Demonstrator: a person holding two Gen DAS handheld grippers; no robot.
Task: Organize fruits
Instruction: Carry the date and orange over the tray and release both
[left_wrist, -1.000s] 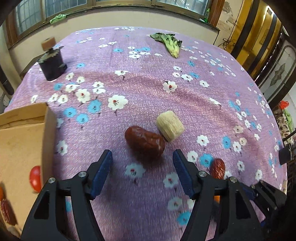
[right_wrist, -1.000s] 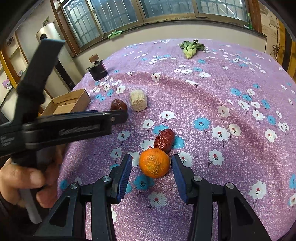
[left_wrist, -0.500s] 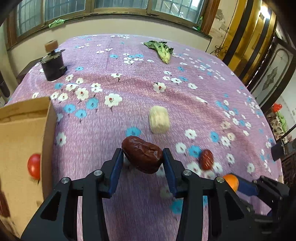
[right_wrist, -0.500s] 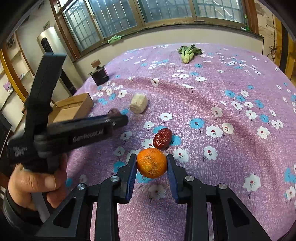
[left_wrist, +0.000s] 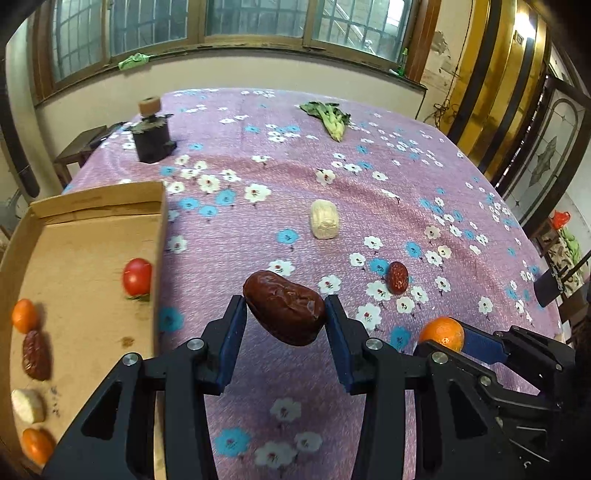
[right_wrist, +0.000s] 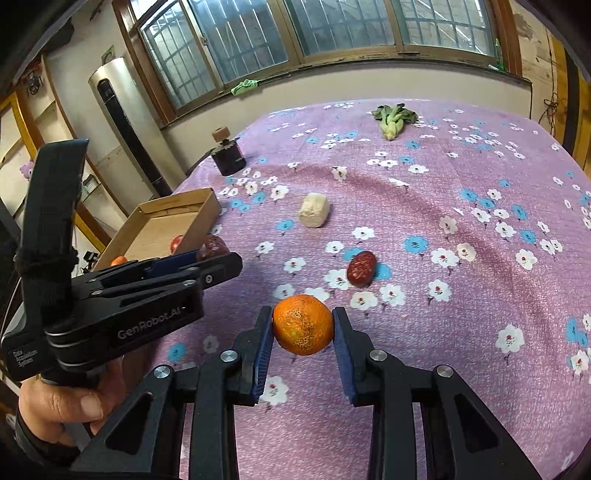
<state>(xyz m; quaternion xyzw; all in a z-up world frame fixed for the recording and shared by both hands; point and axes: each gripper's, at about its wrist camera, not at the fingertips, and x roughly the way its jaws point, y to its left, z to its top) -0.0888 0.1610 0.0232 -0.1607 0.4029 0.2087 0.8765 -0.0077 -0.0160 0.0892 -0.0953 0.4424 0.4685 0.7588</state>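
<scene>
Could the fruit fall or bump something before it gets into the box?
Maybe. The left gripper pinches the big red date only at its ends, so it might twist out. The right gripper squeezes a round orange that could roll free. Both grippers sit close together and might collide near the cardboard box.

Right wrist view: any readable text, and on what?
"GenRobot.AI": on the side of the left gripper, the one shut on the big red date.
Small white print at that gripper's rear end: too small to read.
No text on the cardboard box, tablecloth or fruit.
</scene>
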